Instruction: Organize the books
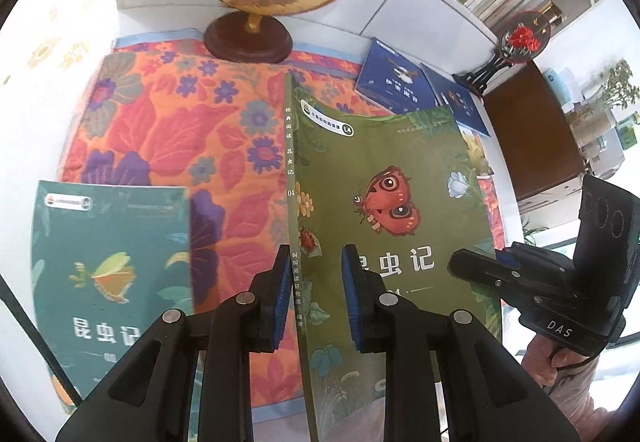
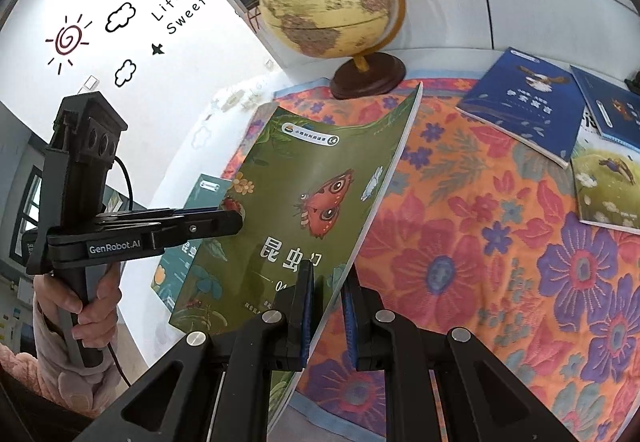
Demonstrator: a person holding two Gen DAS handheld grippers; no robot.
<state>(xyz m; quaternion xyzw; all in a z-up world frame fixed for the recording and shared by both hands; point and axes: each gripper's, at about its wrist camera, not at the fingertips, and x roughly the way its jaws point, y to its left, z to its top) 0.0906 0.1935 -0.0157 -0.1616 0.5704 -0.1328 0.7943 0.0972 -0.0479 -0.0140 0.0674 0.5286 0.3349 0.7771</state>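
My left tool [image 1: 316, 298] is clamped on the book's [image 1: 384, 210] spine edge, pointing steeply down. My right tool [image 2: 326, 316] is clamped on the opposite edge, angled down too. My left hand [image 2: 86, 306] grips its handle; my right hand [image 1: 556, 358] likewise.
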